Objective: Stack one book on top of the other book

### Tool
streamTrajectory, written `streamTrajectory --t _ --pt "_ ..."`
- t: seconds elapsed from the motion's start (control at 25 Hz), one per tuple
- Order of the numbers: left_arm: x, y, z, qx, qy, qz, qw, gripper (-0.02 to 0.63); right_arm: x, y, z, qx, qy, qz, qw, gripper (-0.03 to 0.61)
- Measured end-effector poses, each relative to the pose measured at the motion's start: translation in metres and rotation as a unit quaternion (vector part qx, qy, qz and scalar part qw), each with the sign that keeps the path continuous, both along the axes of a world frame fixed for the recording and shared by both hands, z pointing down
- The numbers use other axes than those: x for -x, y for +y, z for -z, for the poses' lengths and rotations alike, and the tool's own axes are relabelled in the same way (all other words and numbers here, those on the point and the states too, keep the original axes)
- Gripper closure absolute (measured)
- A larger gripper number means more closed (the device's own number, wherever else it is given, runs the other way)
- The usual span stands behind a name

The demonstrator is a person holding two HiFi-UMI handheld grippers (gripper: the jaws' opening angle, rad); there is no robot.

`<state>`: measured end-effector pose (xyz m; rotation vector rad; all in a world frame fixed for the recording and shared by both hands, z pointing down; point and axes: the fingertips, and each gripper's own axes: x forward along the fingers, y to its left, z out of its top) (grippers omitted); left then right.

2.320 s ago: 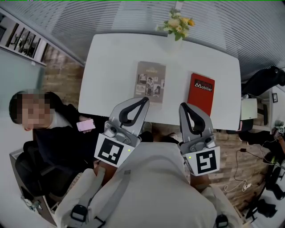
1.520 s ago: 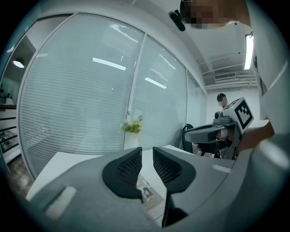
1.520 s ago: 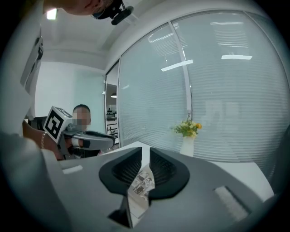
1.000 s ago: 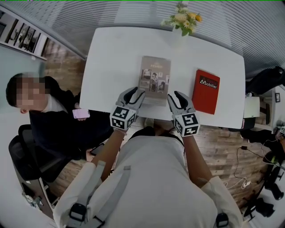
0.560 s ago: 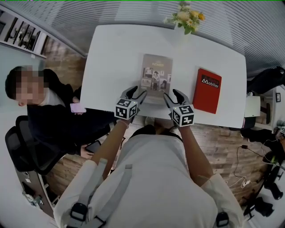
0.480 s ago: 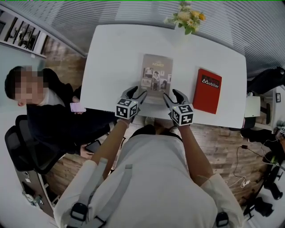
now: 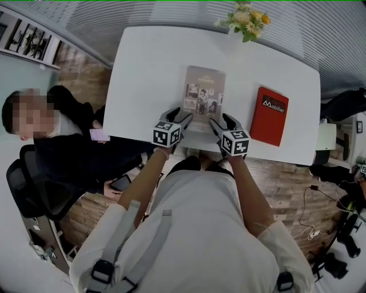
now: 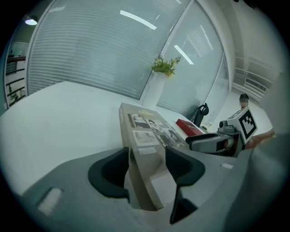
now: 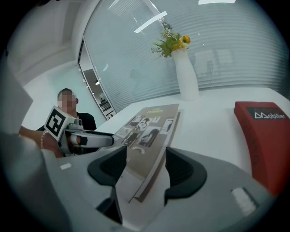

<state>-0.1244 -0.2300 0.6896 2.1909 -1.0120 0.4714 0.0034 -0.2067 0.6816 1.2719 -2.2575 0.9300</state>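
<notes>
A grey-brown picture book (image 7: 205, 96) lies flat in the middle of the white table (image 7: 148, 68); a red book (image 7: 270, 115) lies to its right. My left gripper (image 7: 178, 121) is at the grey book's near left corner, my right gripper (image 7: 219, 122) at its near right corner. In the left gripper view the grey book's (image 8: 144, 131) corner sits between the opening jaws of the left gripper (image 8: 147, 164), and the pads stand clear of it. In the right gripper view the right gripper's (image 9: 145, 170) jaws are also opening around the book's (image 9: 148, 129) other corner without pressing on it.
A white vase with flowers (image 7: 247, 17) stands at the table's far edge. A person in dark clothes (image 7: 68, 154) sits at the table's left, holding a pink phone (image 7: 99, 135). The red book (image 9: 266, 136) lies close to the right gripper's right side.
Both grippers came down and forward from in front of my chest to the grey book's near corners. Their jaws spread wider on the way.
</notes>
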Motion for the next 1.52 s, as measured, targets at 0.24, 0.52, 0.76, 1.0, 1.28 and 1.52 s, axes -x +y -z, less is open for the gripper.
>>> streamTrajectory --t 0.24,0.52,0.76,1.0,1.28,1.52 --pt "-0.002 -0.001 -0.004 0.010 -0.002 0.002 1.0000 0.354 0.008 0.004 -0.010 0.018 -0.023 0.005 1.000 0.332" --pt "-0.002 0.000 -0.005 0.010 -0.005 0.008 0.9999 0.364 0.008 0.006 -0.013 0.024 -0.039 -0.009 0.999 0.388" --pt "-0.003 0.001 -0.005 0.013 -0.006 0.012 0.9998 0.367 0.007 0.007 -0.010 0.021 -0.036 -0.010 0.999 0.393" --pt "-0.003 0.006 0.004 0.008 0.000 0.020 0.9998 0.365 0.006 0.011 0.000 0.014 -0.039 -0.010 0.999 0.394" --pt "-0.003 0.009 0.027 -0.007 0.004 0.029 0.9996 0.367 0.006 0.014 0.022 -0.001 -0.047 -0.010 0.999 0.394" --pt "-0.003 0.015 0.050 -0.021 0.004 0.038 0.9991 0.367 0.005 0.020 0.043 -0.012 -0.050 -0.006 0.999 0.394"
